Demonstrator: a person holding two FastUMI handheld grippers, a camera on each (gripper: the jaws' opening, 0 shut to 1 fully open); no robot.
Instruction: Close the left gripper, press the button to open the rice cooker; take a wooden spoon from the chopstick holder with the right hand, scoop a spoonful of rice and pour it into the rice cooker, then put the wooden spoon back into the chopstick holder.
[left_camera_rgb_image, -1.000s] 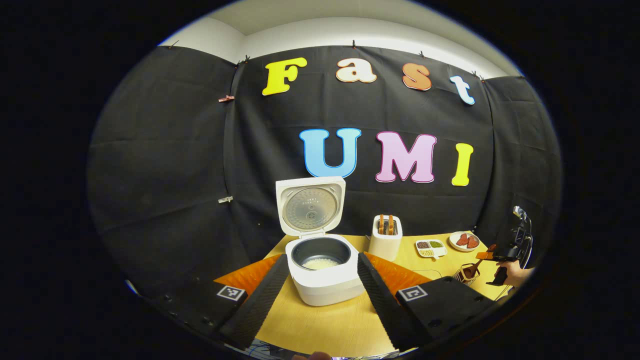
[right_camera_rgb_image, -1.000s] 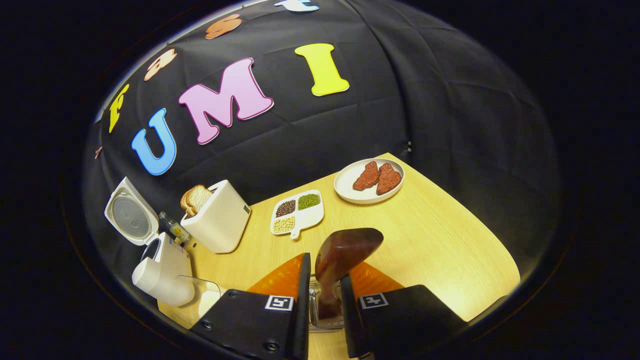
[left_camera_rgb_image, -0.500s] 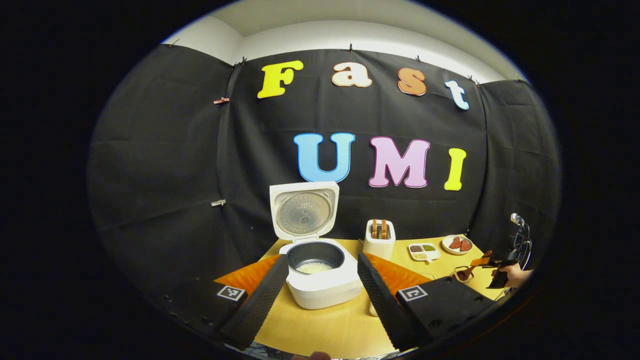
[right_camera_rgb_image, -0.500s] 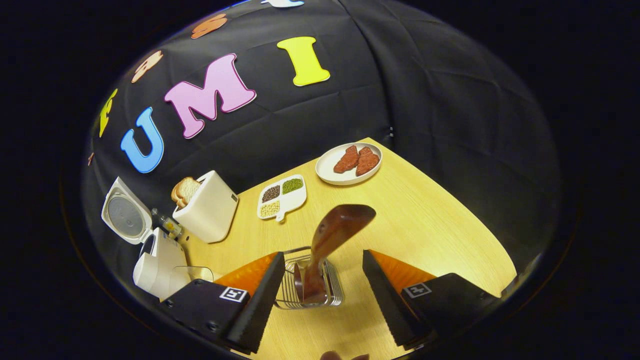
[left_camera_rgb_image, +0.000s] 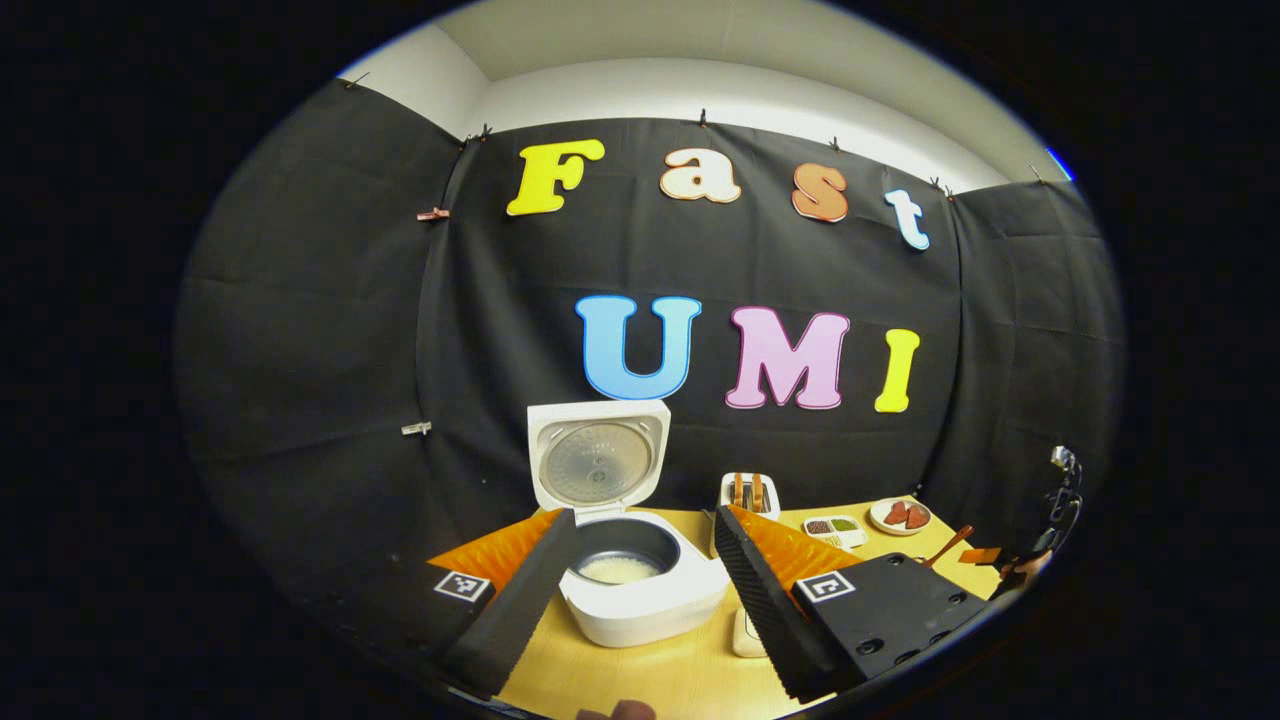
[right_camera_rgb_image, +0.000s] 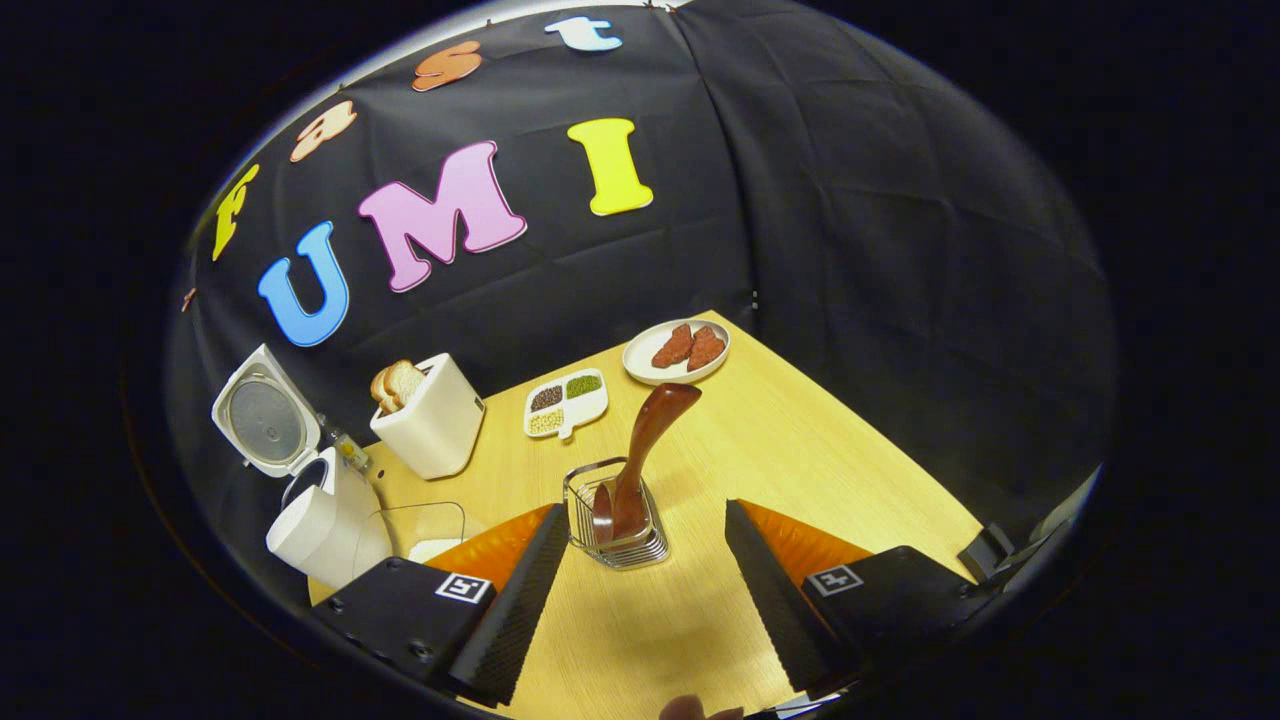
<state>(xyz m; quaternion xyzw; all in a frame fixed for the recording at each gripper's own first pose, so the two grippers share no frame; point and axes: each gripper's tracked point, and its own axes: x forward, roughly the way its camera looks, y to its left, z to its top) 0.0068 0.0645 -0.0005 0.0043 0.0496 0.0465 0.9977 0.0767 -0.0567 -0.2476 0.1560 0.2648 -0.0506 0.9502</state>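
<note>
We see the wooden spoon (right_camera_rgb_image: 640, 455) leaning in the chopstick holder (right_camera_rgb_image: 612, 520), frame centre; right gripper (right_camera_rgb_image: 645, 590) and left gripper (left_camera_rgb_image: 640, 590) wide open, empty; a knock could tip the holder

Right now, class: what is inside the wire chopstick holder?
The wooden spoon stands in the chopstick holder, leaning, handle sticking out. Its lower end is partly screened by the wires.

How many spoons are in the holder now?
1. A wooden spoon stands tilted in the wire holder, handle leaning toward the plate. Others could hide behind it.
</note>
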